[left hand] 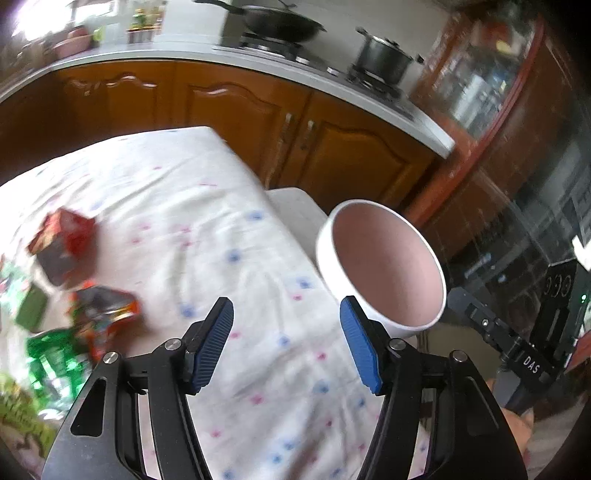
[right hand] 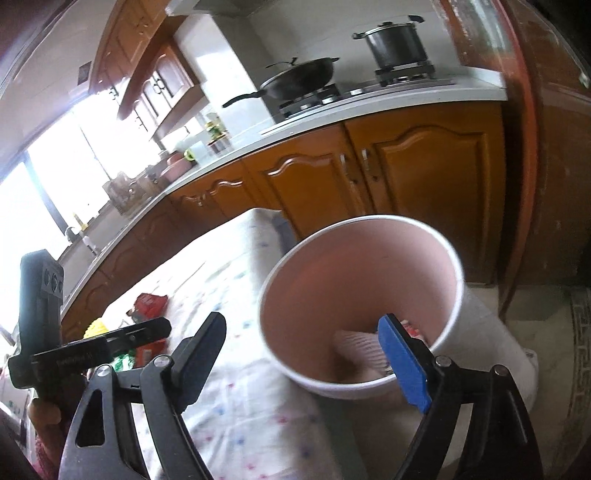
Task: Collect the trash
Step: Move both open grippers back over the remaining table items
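From the left wrist view, the left hand-held gripper [left hand: 286, 343] hangs released above the cloth-covered counter [left hand: 229, 206], its blue pads [left hand: 216, 343] apart with only the white floral cloth showing between them. Crumpled snack wrappers lie on the cloth to the left: a red packet [left hand: 62, 245], an orange and dark wrapper [left hand: 105, 314], and green wrappers [left hand: 51, 354] nearer the edge of the view, all blurred. A white bin [left hand: 380, 266] with a pink inner wall stands just off the counter's right edge, and the right pad overlaps its near rim in the picture. Behind are wooden cabinets, a black wok [left hand: 280, 22] and a steel pot [left hand: 384, 55] on the stove. From the right wrist view, the right hand-held gripper [right hand: 306, 354] is released too, jaws wide apart; its blue-padded finger [right hand: 402, 362] sits over the bin's [right hand: 362, 295] mouth, the other finger over the cloth. Some trash [right hand: 354, 350] lies at the bottom of the bin. The left hand-held gripper [right hand: 40, 332] shows at far left, near the red packet [right hand: 149, 304] on the counter [right hand: 229, 369].
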The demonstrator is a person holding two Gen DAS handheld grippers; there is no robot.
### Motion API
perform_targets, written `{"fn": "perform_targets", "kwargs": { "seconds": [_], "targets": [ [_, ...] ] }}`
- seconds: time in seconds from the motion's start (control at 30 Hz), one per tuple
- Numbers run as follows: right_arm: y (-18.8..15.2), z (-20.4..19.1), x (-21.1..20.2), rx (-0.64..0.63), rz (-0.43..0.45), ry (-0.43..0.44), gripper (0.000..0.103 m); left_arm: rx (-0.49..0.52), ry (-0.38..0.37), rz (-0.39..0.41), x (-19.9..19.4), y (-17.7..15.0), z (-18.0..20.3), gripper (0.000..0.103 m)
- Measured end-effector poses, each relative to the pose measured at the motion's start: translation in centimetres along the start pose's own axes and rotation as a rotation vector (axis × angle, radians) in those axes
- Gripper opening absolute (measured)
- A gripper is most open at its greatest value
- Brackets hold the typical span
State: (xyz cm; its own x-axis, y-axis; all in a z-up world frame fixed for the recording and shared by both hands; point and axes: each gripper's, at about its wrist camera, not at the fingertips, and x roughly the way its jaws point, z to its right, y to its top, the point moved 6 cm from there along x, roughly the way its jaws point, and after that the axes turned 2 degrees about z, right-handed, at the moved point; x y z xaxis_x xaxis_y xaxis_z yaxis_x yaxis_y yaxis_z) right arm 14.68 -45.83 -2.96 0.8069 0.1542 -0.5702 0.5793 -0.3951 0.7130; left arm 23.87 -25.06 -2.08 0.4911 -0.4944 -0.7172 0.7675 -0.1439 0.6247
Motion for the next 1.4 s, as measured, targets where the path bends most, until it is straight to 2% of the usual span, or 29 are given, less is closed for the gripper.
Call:
{"fn": "perform_targets", "kwargs": {
  "seconds": [0.77,1.07,1.4],
  "targets": [
    [-4.1,-11.0,3.3,-0.109,-0.089,0.146,0.086,-0.17,0.161,0.115,-9.0,-3.2,-13.0,0.061],
    [-5.0,-14.4,4.3,-0.147,-0.108,0.18,0.086,-0.224,0.206,0.139,-11.0,-4.0,-17.1,0.061],
    [-5.6,-17.5,5.7,-0.187,-0.133,0.21,0.086,-0.253,0.242,0.143,-12.0,-4.4,-19.9,0.061]
  ]
}}
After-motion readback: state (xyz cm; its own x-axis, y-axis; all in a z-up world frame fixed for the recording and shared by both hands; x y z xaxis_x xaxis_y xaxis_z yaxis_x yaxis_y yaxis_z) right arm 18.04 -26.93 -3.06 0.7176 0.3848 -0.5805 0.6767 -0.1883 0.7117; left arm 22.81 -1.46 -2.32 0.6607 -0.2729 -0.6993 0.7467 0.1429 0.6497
